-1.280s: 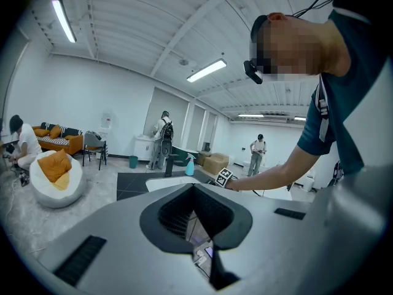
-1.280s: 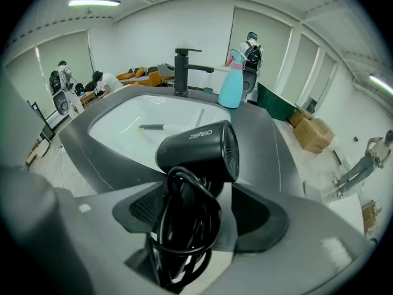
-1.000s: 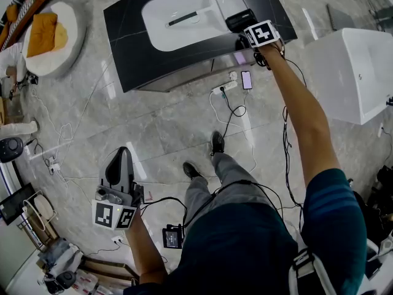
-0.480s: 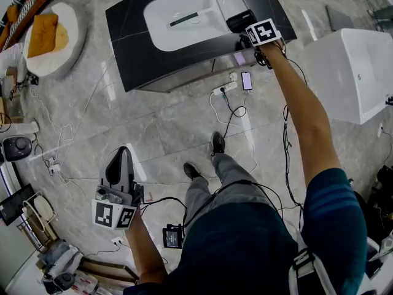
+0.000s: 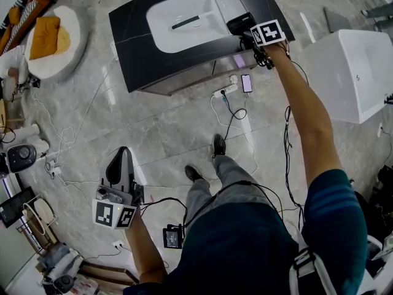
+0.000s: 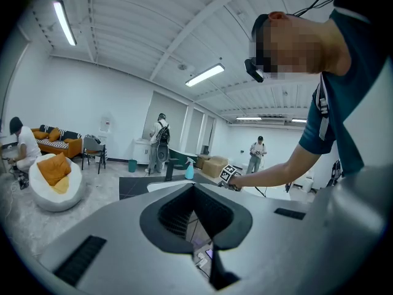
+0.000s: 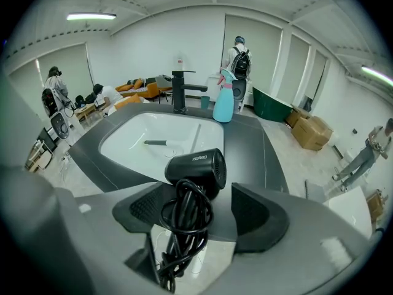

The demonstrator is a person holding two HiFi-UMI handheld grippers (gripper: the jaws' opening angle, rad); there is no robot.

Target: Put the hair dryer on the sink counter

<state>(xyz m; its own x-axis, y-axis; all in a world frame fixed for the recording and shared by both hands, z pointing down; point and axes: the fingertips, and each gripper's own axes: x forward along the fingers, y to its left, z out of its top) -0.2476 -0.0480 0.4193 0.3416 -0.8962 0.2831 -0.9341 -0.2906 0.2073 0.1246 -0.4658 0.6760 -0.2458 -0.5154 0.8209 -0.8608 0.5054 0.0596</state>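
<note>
Grey marble floor (image 5: pixel 166 128), open room. Black sink counter (image 5: pixel 132 54): white basin (image 5: pixel 212 5) holding one dark stick (image 5: pixel 184 22). Right gripper (image 7: pixel 201 209): clamped on cord-wrapped hair dryer (image 7: pixel 196 168), over the counter's edge. Left gripper (image 6: pixel 195 217): jaws together, empty.

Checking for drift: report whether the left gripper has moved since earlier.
No. The left gripper keeps its place right of the floor power strip.
</note>
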